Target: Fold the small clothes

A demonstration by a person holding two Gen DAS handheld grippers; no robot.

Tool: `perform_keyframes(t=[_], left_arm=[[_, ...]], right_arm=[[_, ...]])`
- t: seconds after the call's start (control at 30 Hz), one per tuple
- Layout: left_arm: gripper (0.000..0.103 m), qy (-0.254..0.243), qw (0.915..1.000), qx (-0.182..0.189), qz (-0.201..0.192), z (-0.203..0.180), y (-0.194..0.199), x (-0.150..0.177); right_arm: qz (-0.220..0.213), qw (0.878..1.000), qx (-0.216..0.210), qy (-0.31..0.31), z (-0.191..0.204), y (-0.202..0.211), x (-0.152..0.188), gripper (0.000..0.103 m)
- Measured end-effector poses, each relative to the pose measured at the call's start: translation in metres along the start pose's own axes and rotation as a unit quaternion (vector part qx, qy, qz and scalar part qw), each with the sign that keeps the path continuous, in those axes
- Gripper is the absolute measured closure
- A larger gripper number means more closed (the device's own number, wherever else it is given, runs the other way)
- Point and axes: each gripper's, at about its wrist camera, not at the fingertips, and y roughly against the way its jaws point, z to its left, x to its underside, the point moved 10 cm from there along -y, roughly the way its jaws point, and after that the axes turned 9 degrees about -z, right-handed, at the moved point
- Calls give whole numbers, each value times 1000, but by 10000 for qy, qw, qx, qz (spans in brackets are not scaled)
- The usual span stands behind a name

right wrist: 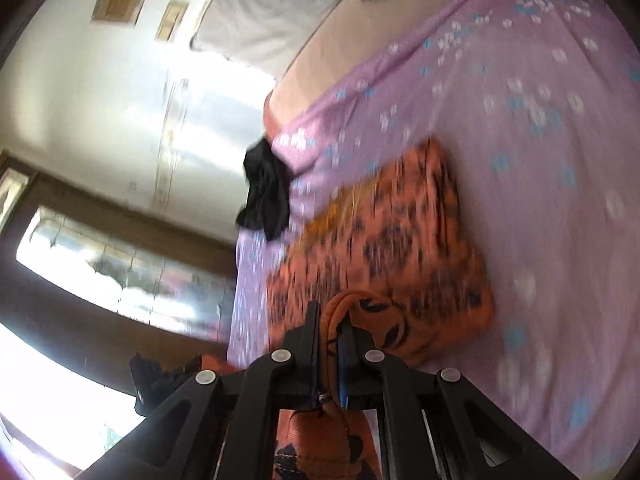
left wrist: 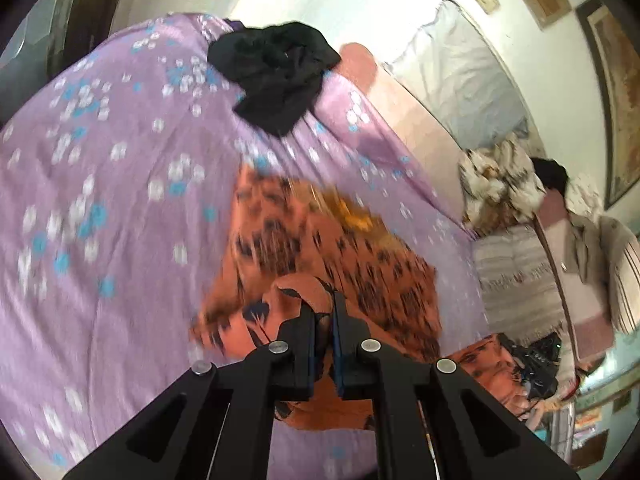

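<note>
An orange garment with black print lies on a purple floral bedsheet. My left gripper is shut on a fold of its near edge and holds it lifted. In the right wrist view the same orange garment spreads over the sheet. My right gripper is shut on another bunched edge of it, with cloth hanging down between the fingers. Both views are motion-blurred.
A crumpled black garment lies further back on the bed, also seen in the right wrist view. A white pillow and a patterned pile sit by the wall. A window is at the left.
</note>
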Motion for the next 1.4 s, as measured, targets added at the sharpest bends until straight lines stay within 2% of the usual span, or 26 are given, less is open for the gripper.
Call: perform_keyframes(t=[0.1, 0.17, 0.23, 0.27, 0.3, 0.37, 0.43, 0.47, 0.5, 0.57, 0.67, 0.73, 0.8, 0.87, 0.97, 1.03, 1.1, 1.17, 1.23, 1.27, 1.3, 1.4], left_arm=[[95, 231, 9989, -359, -172, 23, -44, -45], [92, 622, 9964, -526, -243, 46, -76, -63], [92, 977, 9899, -911, -470, 74, -104, -72], [92, 1046, 9876, -1020, -579, 82, -108, -73], [92, 1123, 9851, -1044, -783, 88, -109, -74], [90, 1204, 9799, -1029, -1215, 90, -98, -72], [78, 1053, 9750, -1089, -1625, 79, -78, -61], [63, 902, 9750, -1141, -1682, 72, -72, -54], [51, 688, 9740, -1340, -1695, 64, -66, -43], [41, 553, 9686, -1784, -1643, 56, -64, -20], [41, 511, 9692, -2156, -1078, 56, -81, 9], [41, 554, 9690, -2233, -898, 64, -92, 13], [41, 641, 9590, -2625, -861, 86, -92, 14], [41, 871, 9492, -2909, -824, 110, -89, 11], [41, 1168, 9412, -3075, -773, 131, -83, 5], [41, 1169, 9412, -3083, -738, 133, -81, 0], [41, 1107, 9409, -3111, -748, 133, -82, -6], [41, 1026, 9415, -3122, -744, 131, -86, -11], [41, 997, 9439, -3070, -700, 130, -92, -15], [41, 993, 9444, -3057, -690, 131, -92, -15], [41, 986, 9448, -3057, -650, 130, -94, -15], [41, 957, 9488, -2965, -527, 127, -98, -13]], right_arm=[[-356, 9975, 211, -566, -24, -43, -51, 93], [-514, 9923, 452, -1035, -54, -74, -75, 91], [-813, 9807, 697, -1638, -92, -92, -90, 66], [-988, 9739, 773, -1893, -107, -95, -93, 37], [-1181, 9681, 803, -2057, -118, -93, -93, 27], [-1292, 9713, 704, -1868, -118, -90, -90, 27], [-1158, 9823, 831, -1218, -106, -87, -82, 27], [-1101, 9859, 876, -903, -98, -87, -77, 27], [-989, 9895, 924, -515, -84, -89, -70, 27], [-686, 9931, 947, 60, -59, -99, -53, 28], [-23, 9919, 834, 959, -9, -132, -11, 29], [606, 9809, 774, 1680, 26, -163, 36, 30], [1141, 9660, 668, 2223, 54, -194, 81, 32], [1560, 9547, 536, 2478, 71, -223, 118, 33], [2039, 9374, 455, 2785, 89, -273, 163, 36], [2177, 9289, 489, 2956, 99, -302, 180, 36], [2064, 9208, 630, 3249, 111, -345, 177, 36], [1793, 9194, 826, 3402, 124, -381, 158, 36], [1260, 9310, 1063, 3255, 135, -415, 118, 36], [954, 9409, 1158, 3036, 138, -423, 96, 36], [600, 9545, 1191, 2666, 140, -424, 72, 36], [80, 9746, 1001, 2001, 142, -402, 30, 36]])
